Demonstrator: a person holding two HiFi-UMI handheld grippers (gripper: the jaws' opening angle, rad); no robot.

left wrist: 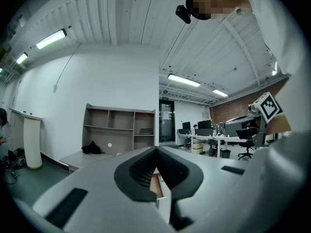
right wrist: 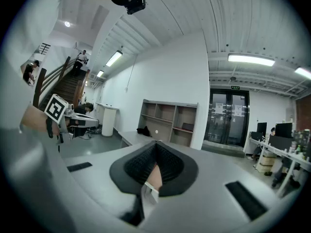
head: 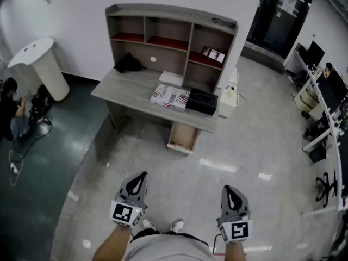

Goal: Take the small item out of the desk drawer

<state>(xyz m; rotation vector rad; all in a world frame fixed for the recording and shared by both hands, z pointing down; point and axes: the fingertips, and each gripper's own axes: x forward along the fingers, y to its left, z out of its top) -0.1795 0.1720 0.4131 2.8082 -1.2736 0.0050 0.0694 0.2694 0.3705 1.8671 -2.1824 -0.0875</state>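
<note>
Your left gripper (head: 140,181) hangs low, jaws pressed together, empty. The drawer (head: 183,138) stands pulled out under the tabletop (head: 130,91), well ahead. The small item inside is hidden from here; probably light, so pinch across its middle. Right gripper (head: 228,192) jaws together too, empty.

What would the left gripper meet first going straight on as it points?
Nothing near: only floor lies ahead of the left gripper. Beyond that, probably the pulled-out light wooden drawer of the grey desk with shelves; depth is unclear.
</note>
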